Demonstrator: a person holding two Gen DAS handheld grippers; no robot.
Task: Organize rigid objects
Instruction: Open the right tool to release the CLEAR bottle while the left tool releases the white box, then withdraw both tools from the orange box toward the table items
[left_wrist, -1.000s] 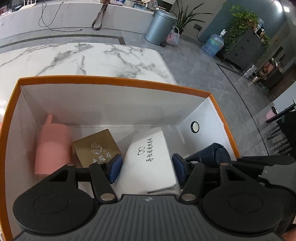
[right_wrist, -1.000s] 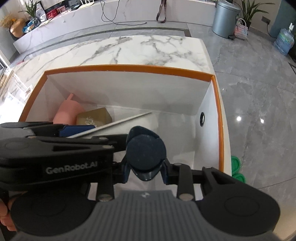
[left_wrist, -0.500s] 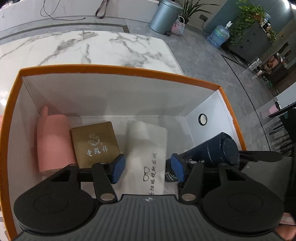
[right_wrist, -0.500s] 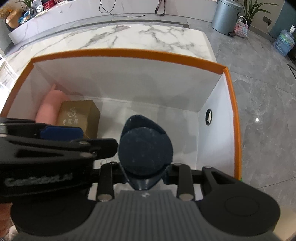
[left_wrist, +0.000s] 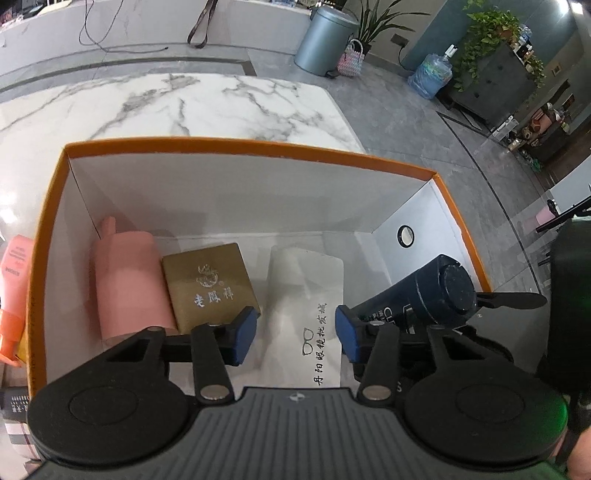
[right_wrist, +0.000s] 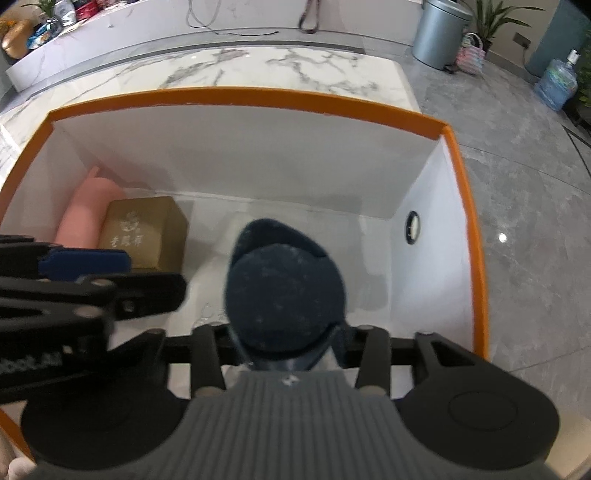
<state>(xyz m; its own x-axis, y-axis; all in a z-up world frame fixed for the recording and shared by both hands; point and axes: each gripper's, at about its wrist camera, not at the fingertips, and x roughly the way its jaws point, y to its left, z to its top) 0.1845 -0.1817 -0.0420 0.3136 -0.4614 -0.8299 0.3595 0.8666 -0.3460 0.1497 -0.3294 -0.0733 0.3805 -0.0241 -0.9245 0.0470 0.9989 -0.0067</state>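
Observation:
An orange-rimmed box (left_wrist: 236, 146) with white inside walls holds a pink bottle (left_wrist: 125, 284), a gold box (left_wrist: 210, 286) and a flat white box with black print (left_wrist: 314, 314) lying side by side. My left gripper (left_wrist: 295, 334) is open and empty above the white box. My right gripper (right_wrist: 290, 354) is shut on a dark blue tube (right_wrist: 284, 295), cap toward the camera, held over the right part of the orange-rimmed box (right_wrist: 258, 98). The tube also shows in the left wrist view (left_wrist: 424, 291).
The box stands on a marble table (left_wrist: 184, 107). A pink tube (left_wrist: 14, 273) and other items lie outside the box's left wall. A round hole (right_wrist: 413, 227) is in the box's right wall. Grey floor lies to the right.
My left gripper let go of the white box, which now lies flat on the box floor, and drew back and up. My right gripper moved the blue tube further over the box.

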